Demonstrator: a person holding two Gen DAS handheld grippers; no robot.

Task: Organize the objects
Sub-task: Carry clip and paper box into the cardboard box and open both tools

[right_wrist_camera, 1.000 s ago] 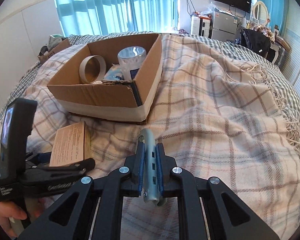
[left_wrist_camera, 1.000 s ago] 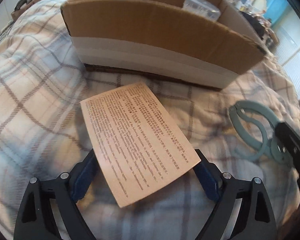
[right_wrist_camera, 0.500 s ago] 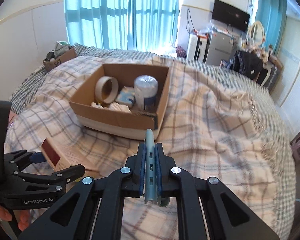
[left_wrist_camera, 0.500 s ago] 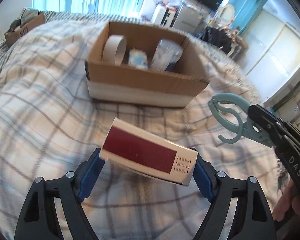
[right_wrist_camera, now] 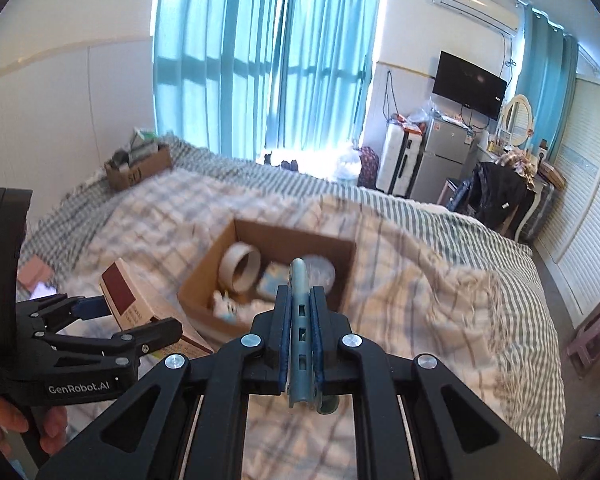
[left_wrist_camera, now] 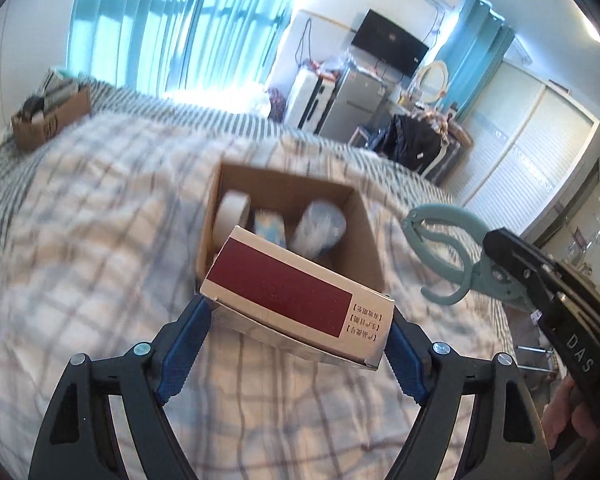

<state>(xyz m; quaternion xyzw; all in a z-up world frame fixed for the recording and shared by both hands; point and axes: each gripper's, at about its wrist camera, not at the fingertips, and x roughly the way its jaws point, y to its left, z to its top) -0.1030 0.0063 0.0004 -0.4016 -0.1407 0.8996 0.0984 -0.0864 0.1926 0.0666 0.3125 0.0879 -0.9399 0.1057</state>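
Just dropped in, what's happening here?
A person is tidying items off a bed into a cardboard box. The left hand-held gripper holds a maroon-and-tan carton in the air near the box. The right hand-held gripper clamps a teal plastic clip. Tape roll and a jar are already inside.

Blurred plaid blanket (left_wrist_camera: 100,240); carton (left_wrist_camera: 364,236) contents indistinct (near wall hidden behind the box (left_wrist_camera: 296,292)).

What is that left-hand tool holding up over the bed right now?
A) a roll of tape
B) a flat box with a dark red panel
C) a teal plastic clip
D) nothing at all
B: the left gripper has its jaws clamped on the ends of the red-panelled box, raised before the cardboard box.
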